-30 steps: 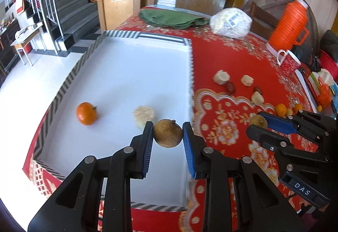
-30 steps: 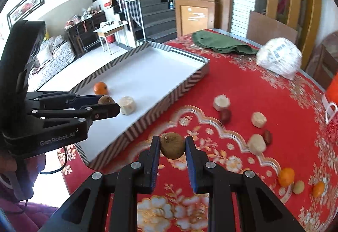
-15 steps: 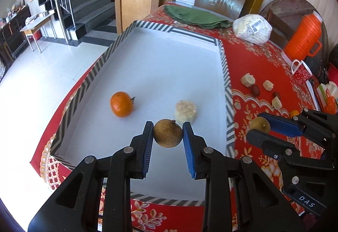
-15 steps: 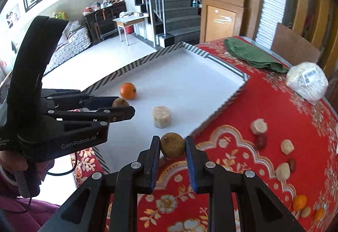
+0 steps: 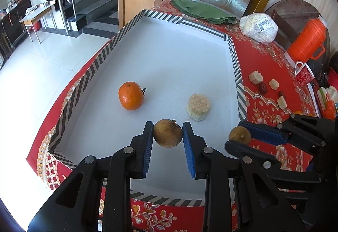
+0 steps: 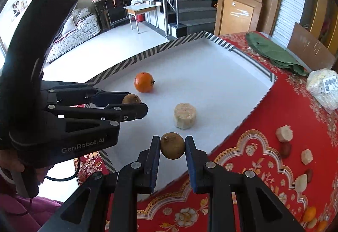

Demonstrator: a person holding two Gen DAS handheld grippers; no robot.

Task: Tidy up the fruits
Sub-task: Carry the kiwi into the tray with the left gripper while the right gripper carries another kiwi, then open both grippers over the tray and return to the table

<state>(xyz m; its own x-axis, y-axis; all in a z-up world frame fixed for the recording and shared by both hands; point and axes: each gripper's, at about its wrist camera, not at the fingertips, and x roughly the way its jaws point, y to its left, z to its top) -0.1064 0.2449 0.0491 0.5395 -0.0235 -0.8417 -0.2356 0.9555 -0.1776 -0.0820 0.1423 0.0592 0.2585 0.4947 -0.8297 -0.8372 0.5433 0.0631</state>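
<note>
Two small round brown fruits, each pinched in a handheld gripper, hang above a shallow white tray [image 5: 236,75] with a black-and-white striped rim. The left gripper [image 5: 168,135] clamps its blue pads against the sides of the left brown fruit [image 5: 168,133], over the tray's near end. The right gripper [image 6: 172,147] is closed just as narrowly on the right brown fruit [image 6: 172,145], above the tray's near right edge.

On the tray floor lie an orange [image 5: 131,95] with a short stem and, apart from it to the right, a pale cut chunk [image 5: 198,106].

The left gripper's black body reads "GenRobot.AI" in the right wrist view.

More pale chunks [image 6: 284,133], dark red dates and small orange fruits lie scattered on the red floral tablecloth [image 6: 264,168]. Farther back sits a clear bag [image 5: 258,28] with a barcode label, its print too small to read.
</note>
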